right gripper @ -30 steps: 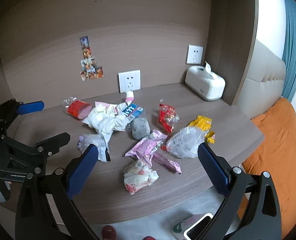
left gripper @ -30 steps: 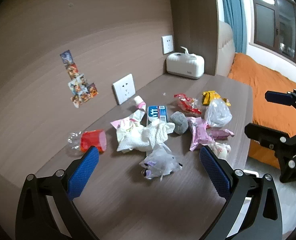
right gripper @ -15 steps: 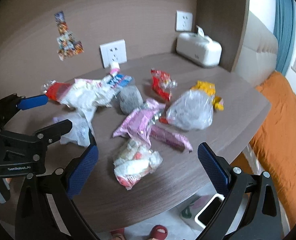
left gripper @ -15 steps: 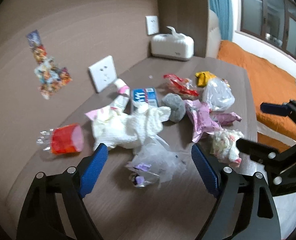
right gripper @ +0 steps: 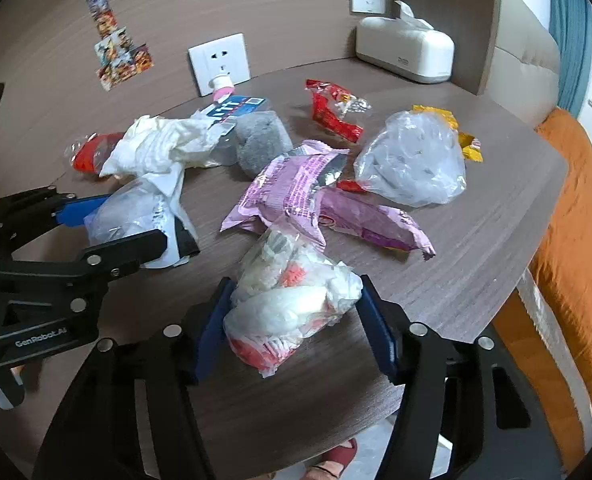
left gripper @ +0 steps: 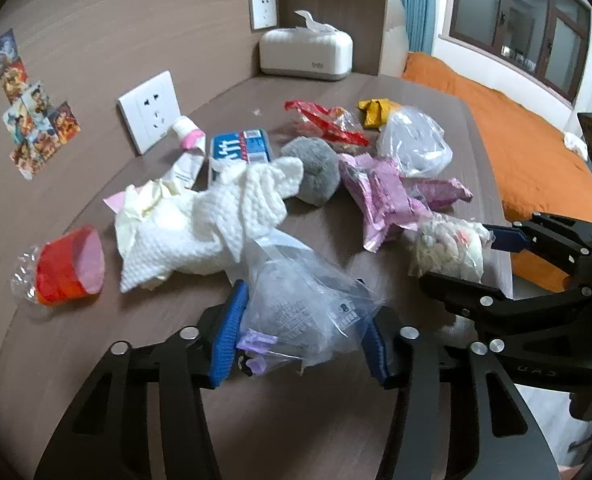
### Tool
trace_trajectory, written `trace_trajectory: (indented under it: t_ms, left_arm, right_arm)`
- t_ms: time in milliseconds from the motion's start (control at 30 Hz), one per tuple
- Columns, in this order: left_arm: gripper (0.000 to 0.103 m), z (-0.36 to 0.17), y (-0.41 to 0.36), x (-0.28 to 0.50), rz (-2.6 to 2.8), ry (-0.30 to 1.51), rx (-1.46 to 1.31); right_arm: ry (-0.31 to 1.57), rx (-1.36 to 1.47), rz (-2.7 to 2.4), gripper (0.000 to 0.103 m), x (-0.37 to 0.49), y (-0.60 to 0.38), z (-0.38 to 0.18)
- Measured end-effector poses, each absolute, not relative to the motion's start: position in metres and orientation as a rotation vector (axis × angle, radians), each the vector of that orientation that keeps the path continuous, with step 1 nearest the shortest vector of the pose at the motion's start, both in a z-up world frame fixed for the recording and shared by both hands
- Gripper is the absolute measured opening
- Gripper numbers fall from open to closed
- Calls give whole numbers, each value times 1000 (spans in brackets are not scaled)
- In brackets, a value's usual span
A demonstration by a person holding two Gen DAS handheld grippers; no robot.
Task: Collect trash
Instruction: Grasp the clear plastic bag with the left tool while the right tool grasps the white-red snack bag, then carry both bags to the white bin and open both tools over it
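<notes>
Trash [right gripper: 292, 312] lies between hand-held gripper [right gripper: 292, 320] pads; "GenRobot.AI" legible.

Tissue box [left gripper: 306, 54]: we see it far ahead of the jaws, on the bench [right gripper: 496, 216].
Wall socket [left gripper: 150, 110]: ahead, left.
Bed [left gripper: 528, 152]: right.

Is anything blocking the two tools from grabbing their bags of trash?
Nothing visible is. The left tool already has the clear plastic bag between its fingers, and the right tool has the white-and-red bag between its own. No other trash sits in either gap.
</notes>
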State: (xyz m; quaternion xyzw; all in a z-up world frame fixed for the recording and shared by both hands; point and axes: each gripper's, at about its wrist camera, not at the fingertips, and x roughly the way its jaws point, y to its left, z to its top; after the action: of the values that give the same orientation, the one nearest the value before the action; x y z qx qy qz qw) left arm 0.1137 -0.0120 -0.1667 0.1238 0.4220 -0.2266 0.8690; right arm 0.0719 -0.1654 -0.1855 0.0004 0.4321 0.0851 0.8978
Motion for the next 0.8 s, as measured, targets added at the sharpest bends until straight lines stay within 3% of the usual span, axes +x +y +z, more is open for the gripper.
trace_trajectory:
  t_ms: [467, 800]
  left_arm:
    - [45, -134, 0, 83, -496, 851, 216]
    - [45, -103, -39, 65, -570, 804, 192]
  right_arm:
    - [802, 11, 195, 56, 43, -179, -144]
    - [765, 45, 115, 56, 13, -222, -122]
